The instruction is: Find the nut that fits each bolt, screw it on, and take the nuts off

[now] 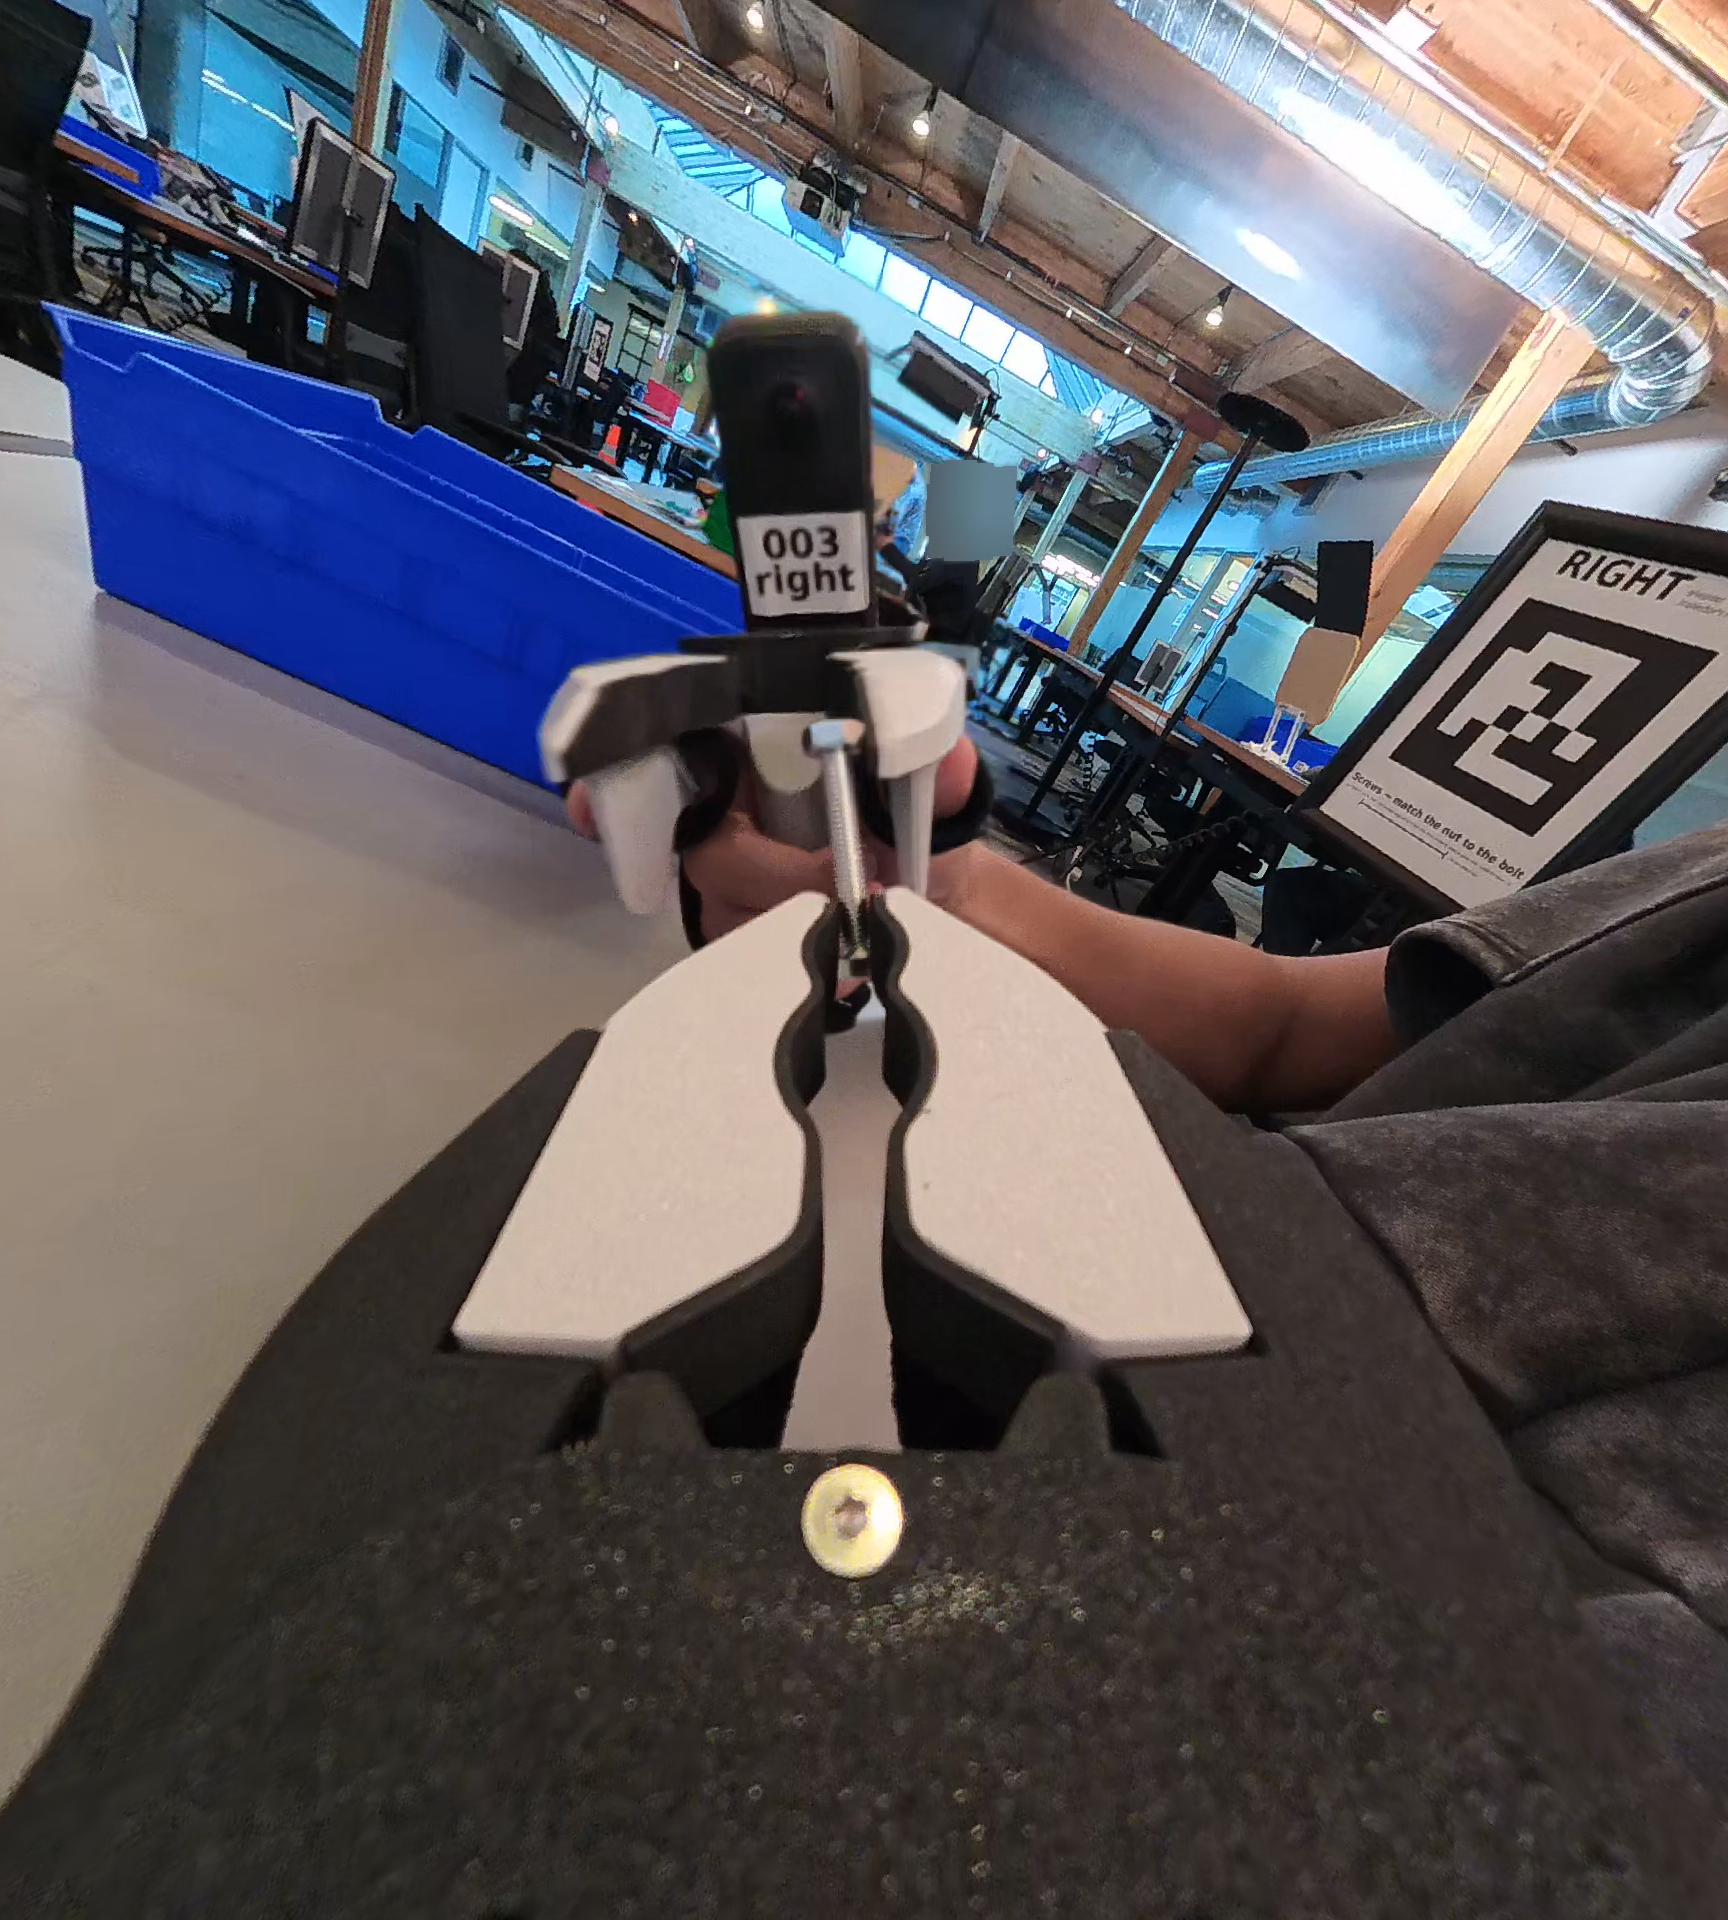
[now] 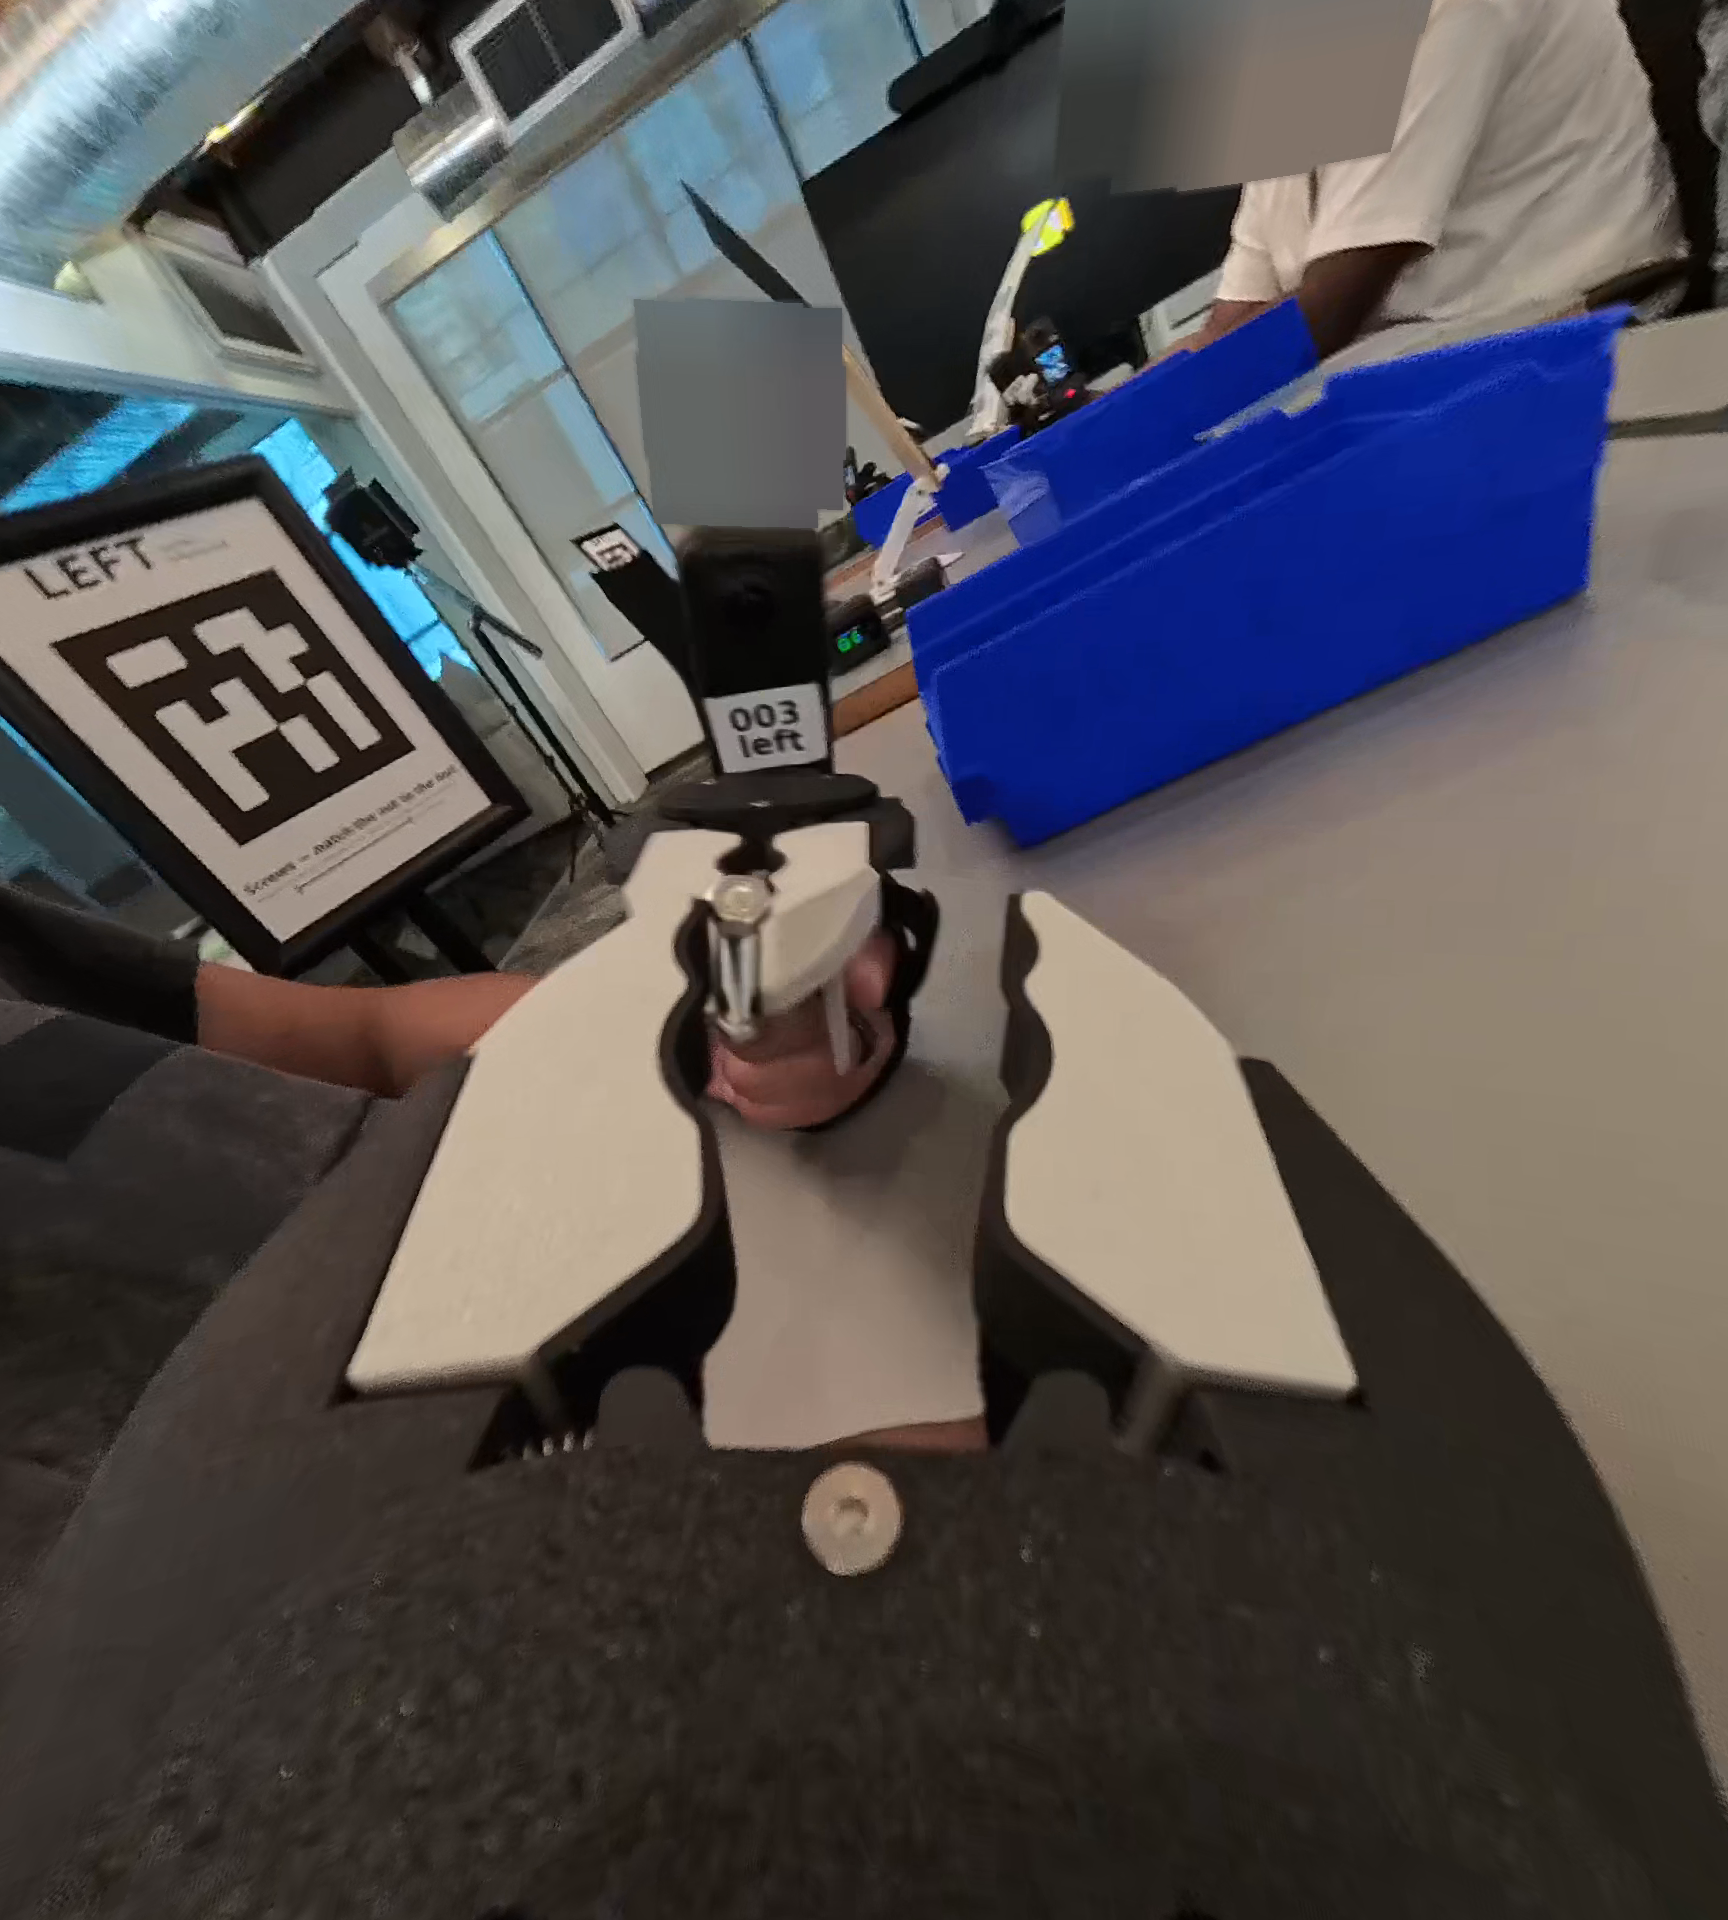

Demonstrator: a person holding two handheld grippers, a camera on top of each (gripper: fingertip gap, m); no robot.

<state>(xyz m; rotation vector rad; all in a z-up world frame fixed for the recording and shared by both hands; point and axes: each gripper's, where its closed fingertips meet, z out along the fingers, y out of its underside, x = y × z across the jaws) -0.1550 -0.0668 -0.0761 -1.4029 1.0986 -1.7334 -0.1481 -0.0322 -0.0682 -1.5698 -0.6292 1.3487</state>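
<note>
Over the grey table by the blue bin, the left gripper clamped the bolt, its nut probably at the tips, while the right gripper stood spread, needing to close on the head.

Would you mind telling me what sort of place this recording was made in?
Most likely a shared workshop or lab in a converted industrial building: exposed wooden beams and a silver air duct run overhead, desks with monitors fill the background, and blue bins sit on a grey table.
</note>
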